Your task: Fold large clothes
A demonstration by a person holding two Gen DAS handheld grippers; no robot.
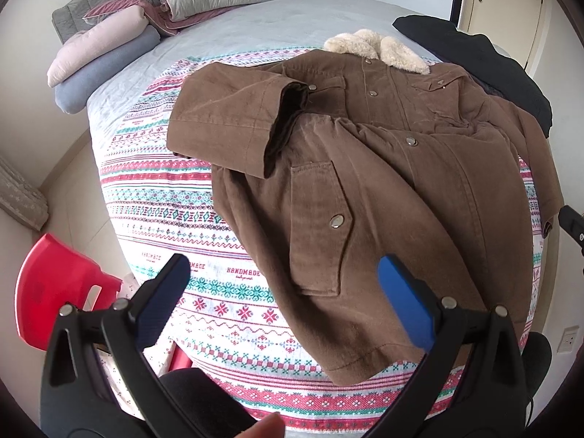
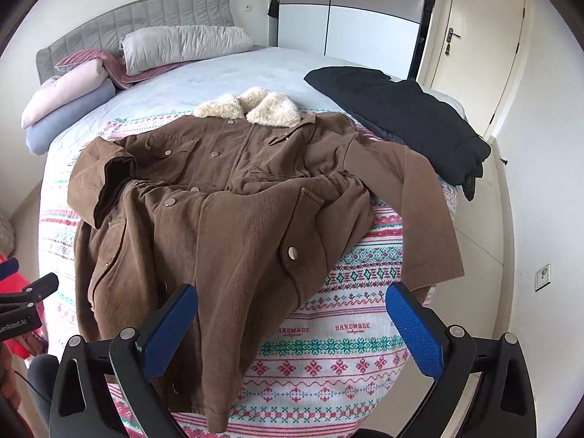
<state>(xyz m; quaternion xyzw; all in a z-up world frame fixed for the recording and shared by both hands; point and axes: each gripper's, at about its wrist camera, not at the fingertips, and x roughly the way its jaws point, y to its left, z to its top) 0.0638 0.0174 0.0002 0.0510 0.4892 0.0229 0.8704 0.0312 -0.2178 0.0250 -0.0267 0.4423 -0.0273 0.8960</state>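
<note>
A large brown jacket (image 1: 365,168) with a cream fleece collar (image 1: 376,49) lies front-up on a patterned blanket (image 1: 164,197) on the bed. Its left sleeve is folded across the chest; its right sleeve (image 2: 419,211) stretches toward the bed's right edge. It also shows in the right wrist view (image 2: 219,211). My left gripper (image 1: 283,284) is open and empty, above the jacket's lower hem. My right gripper (image 2: 292,314) is open and empty, above the hem's right side and the blanket (image 2: 346,328). The left gripper's tip (image 2: 33,292) shows at the left edge.
A black garment (image 2: 401,116) lies on the bed's far right corner. Pillows and rolled bedding (image 1: 109,47) sit by the grey headboard (image 2: 138,14). A red plastic stool (image 1: 54,284) stands on the floor at the left. A door (image 2: 474,54) and wardrobe are behind.
</note>
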